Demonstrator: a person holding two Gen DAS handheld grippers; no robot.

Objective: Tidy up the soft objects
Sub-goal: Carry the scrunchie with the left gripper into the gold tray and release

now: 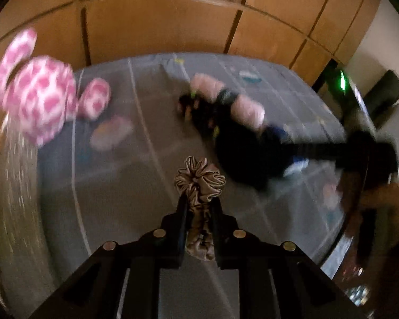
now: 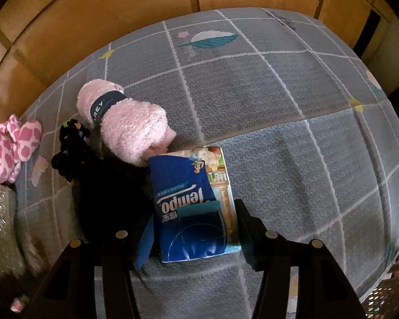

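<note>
My left gripper is shut on a taupe satin scrunchie, held above the grey grid mat; the left wrist view is motion-blurred. In the right wrist view my right gripper points down at the mat, and its fingers press both long sides of a blue tissue pack that lies flat. Against the pack's far left corner rests a rolled pink towel with a navy band. A black fuzzy item lies left of the pack, with a black beaded hair tie beyond it.
A pink-and-white spotted plush lies at the mat's left edge, next to a silvery glittery item. Wooden floor surrounds the mat. A perforated basket shows at the lower right.
</note>
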